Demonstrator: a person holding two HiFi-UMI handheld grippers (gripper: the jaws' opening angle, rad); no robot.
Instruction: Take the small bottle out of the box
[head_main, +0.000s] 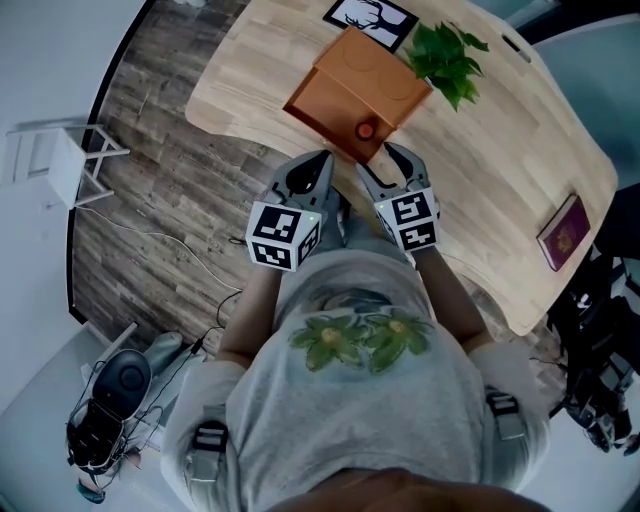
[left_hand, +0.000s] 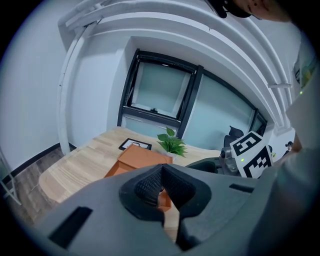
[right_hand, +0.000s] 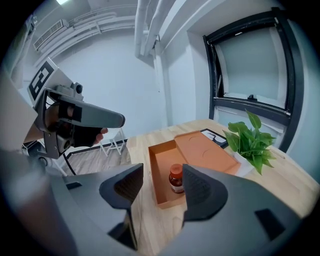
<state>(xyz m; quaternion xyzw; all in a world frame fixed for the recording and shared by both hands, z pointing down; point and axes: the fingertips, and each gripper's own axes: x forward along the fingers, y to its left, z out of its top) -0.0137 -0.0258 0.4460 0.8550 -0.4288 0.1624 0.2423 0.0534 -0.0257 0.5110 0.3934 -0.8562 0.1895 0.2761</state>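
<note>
So the small bottle (right_hand: 175, 178) is standing upright in the open orange box (right_hand: 161, 165), at the end of the box closest to the table's (head_main: 500, 170) near edge. The right gripper (right_hand: 162, 187) has its jaws spread wide with nothing in them. It's lined up on the bottle but well short of it. The left gripper (left_hand: 161, 187) has its jaws pressed together with nothing in them, and it hovers beside the right one, not touching the box.

What I'd worry about: the bottle sits close to the box's walls, so I reckon a jaw could catch the cardboard rim on the way in. The box looks light and nothing is steadying it, so a bump could shove it along or knock the bottle over. It's also pretty near the table's edge, so a hard nudge toward the person could slide it off.

Hard to make out:
- The left gripper view is mostly blocked by its own jaws, and the bottle doesn't show there at all.
- From the head view only the red cap (head_main: 365, 130) is visible.
- The label is unreadable.
- I can't tell if the lid (right_hand: 207, 150) is hinged or just lying against the box.
</note>
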